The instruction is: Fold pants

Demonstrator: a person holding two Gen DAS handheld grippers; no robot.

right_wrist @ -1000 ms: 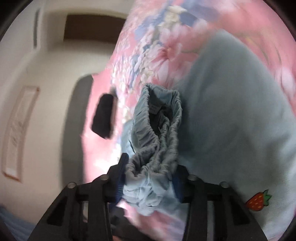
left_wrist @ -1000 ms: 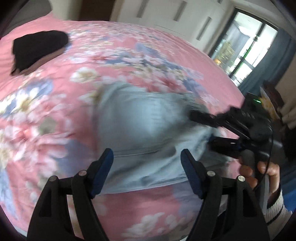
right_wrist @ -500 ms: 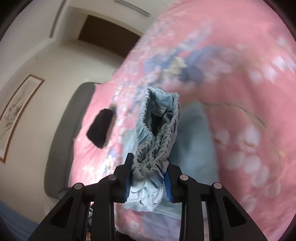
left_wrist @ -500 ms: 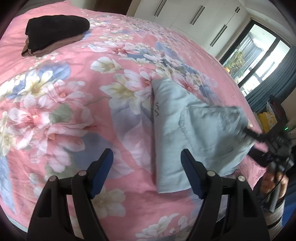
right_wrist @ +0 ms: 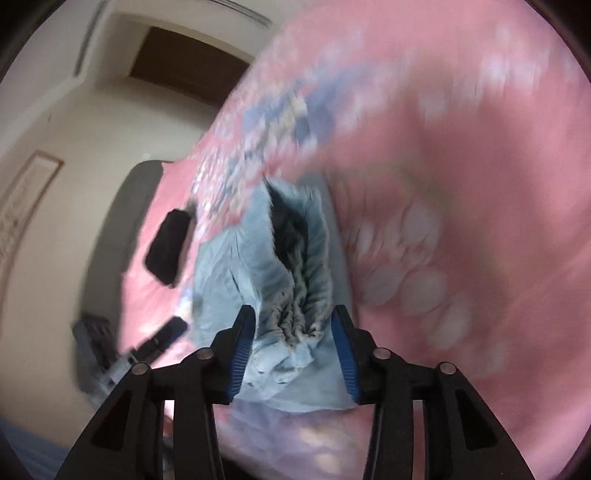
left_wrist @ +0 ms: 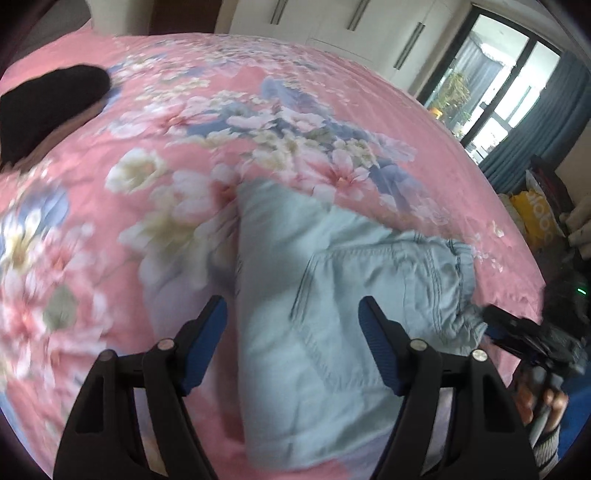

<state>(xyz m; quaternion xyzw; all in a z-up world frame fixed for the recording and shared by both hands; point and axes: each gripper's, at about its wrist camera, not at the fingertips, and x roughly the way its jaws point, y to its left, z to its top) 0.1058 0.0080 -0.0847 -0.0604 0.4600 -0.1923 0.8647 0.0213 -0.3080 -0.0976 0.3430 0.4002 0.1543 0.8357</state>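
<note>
Spreading beneath both tools, the pink floral bed (left_wrist: pixel 177 155) carries the light blue pants (left_wrist: pixel 317 295), folded, lying ahead of the left hand-held gripper (left_wrist: pixel 291 328), whose jaws have just narrowed yet stand wide over cloth. The right hand-held gripper (right_wrist: pixel 293 347), jaws just opening, has the gathered waistband (right_wrist: pixel 303 295) between them, loosely.

1. A bed (left_wrist: pixel 192 122) with a pink floral cover fills the room's middle.
2. Beyond the bed stand white wardrobe doors (left_wrist: pixel 332 22).
3. Right of the wardrobe, a dark-framed window (left_wrist: pixel 491 70) lets in daylight, with blue curtains (left_wrist: pixel 535 129) beside it.
4. At the bed's head, a grey headboard (right_wrist: pixel 110 236) meets a cream wall (right_wrist: pixel 74 122) bearing a framed picture (right_wrist: pixel 22 199).
</note>
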